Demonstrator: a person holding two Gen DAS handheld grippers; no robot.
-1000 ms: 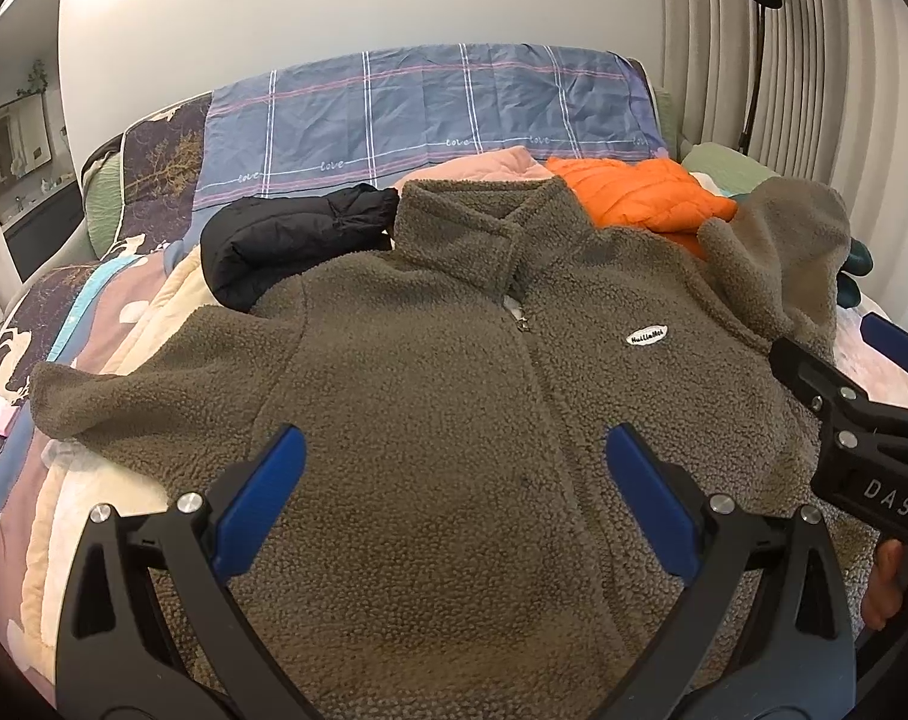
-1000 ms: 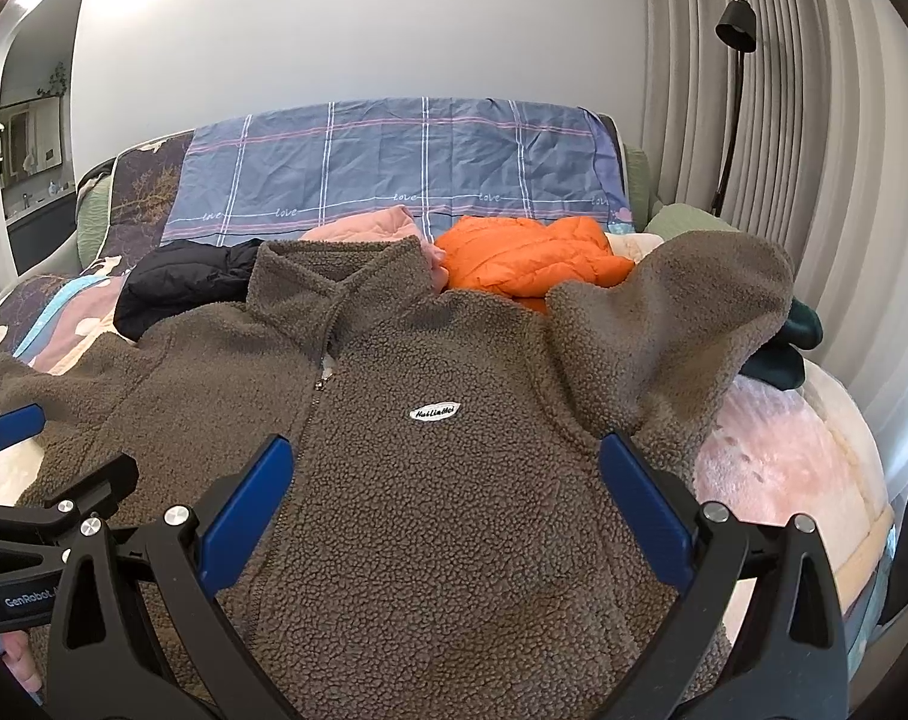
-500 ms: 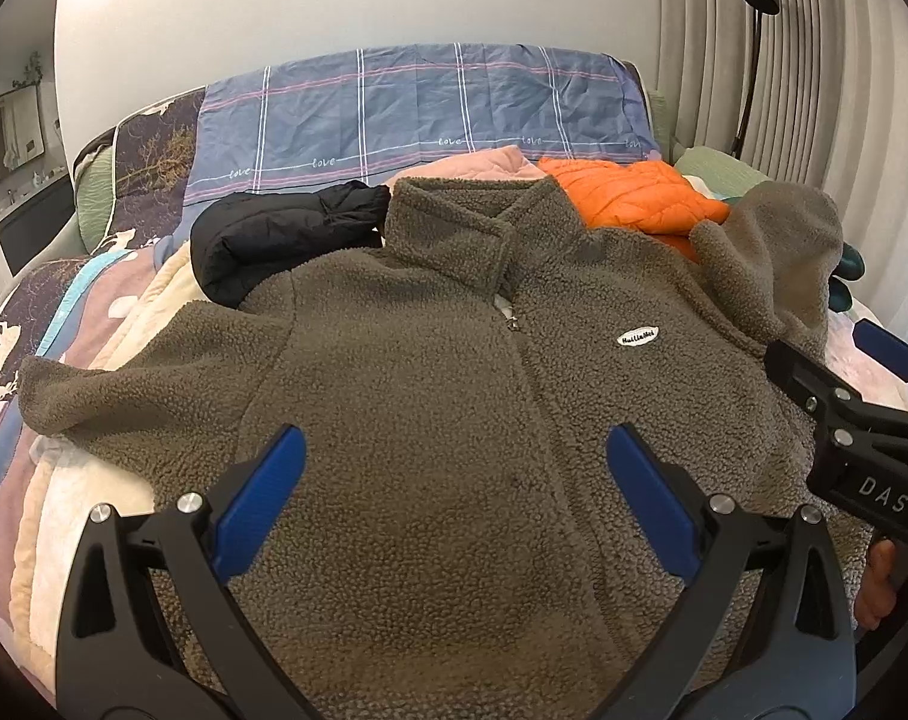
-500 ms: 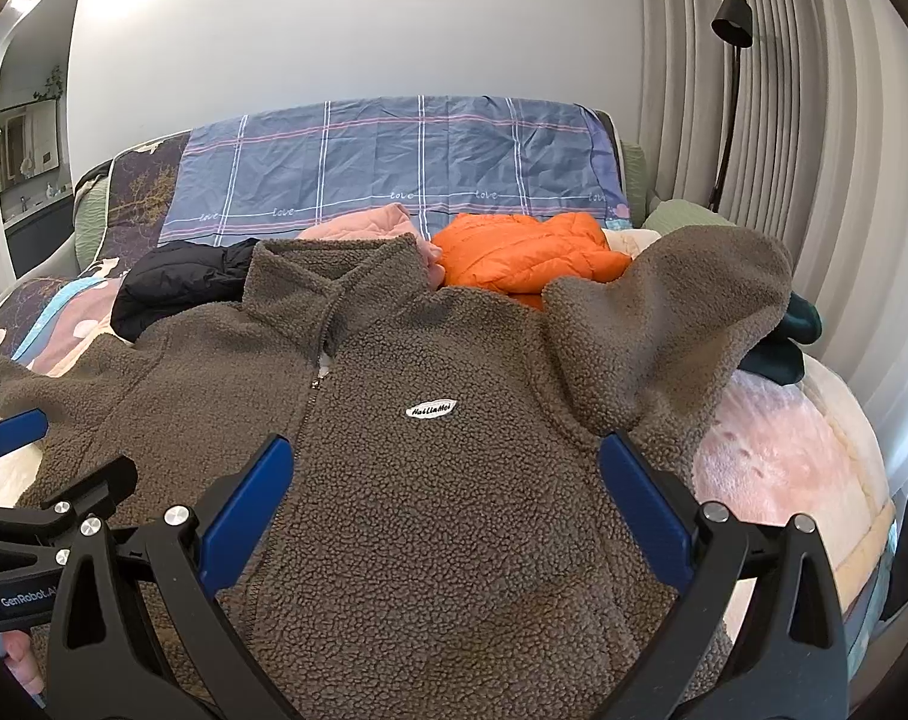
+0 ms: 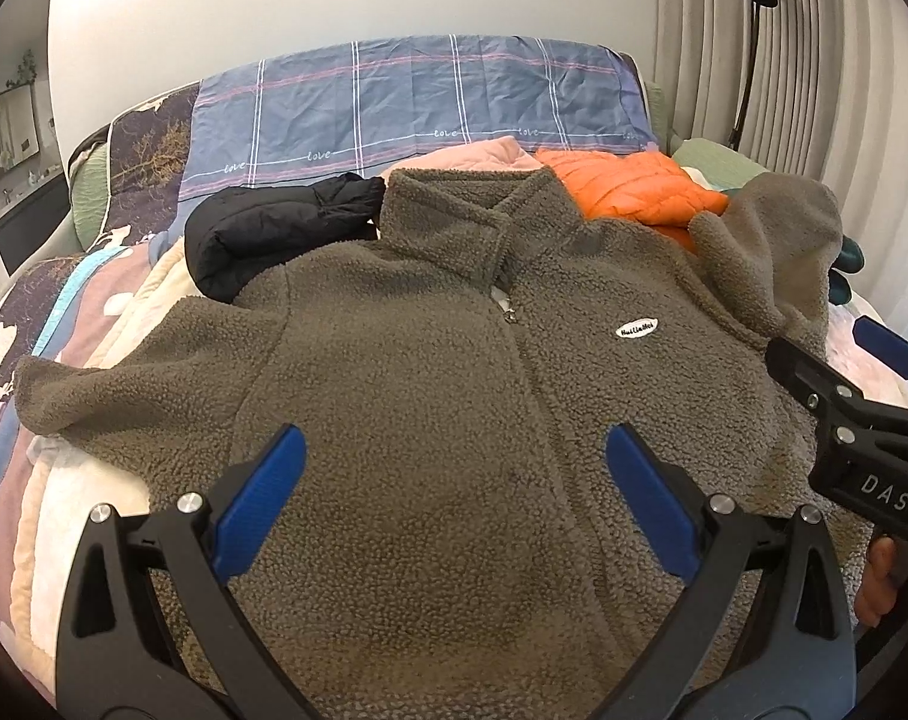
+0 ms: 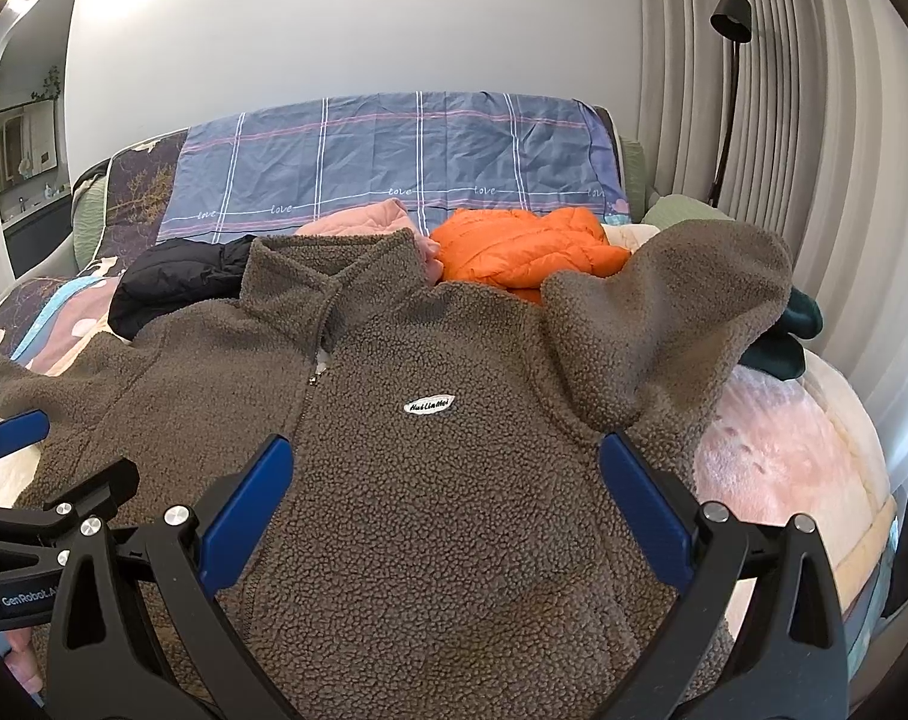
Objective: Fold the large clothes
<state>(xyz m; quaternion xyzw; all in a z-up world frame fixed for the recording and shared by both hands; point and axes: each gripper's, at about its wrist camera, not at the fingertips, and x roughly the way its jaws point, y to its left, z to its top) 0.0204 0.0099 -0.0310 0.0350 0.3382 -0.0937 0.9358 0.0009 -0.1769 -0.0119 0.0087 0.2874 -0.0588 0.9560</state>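
A grey-brown fleece jacket (image 5: 430,372) lies front up on the bed, zipped, collar at the far side; it also shows in the right wrist view (image 6: 430,480). Its left sleeve (image 5: 94,396) spreads out to the left. Its right sleeve (image 6: 670,324) is bunched up and stands folded over at the right. My left gripper (image 5: 454,492) is open and empty, held over the jacket's lower front. My right gripper (image 6: 442,498) is open and empty over the lower front too, just right of the left one.
A black jacket (image 5: 274,234), a pink garment (image 6: 364,219), an orange puffer jacket (image 6: 526,246) and a dark green garment (image 6: 784,336) lie behind the fleece. A blue plaid pillow (image 6: 394,162) leans on the wall. A floor lamp (image 6: 730,18) and curtains stand at right.
Both grippers have drifted slightly; the jacket sits a little lower and nearer in the views. The jacket itself has not moved. Both grippers stay open.
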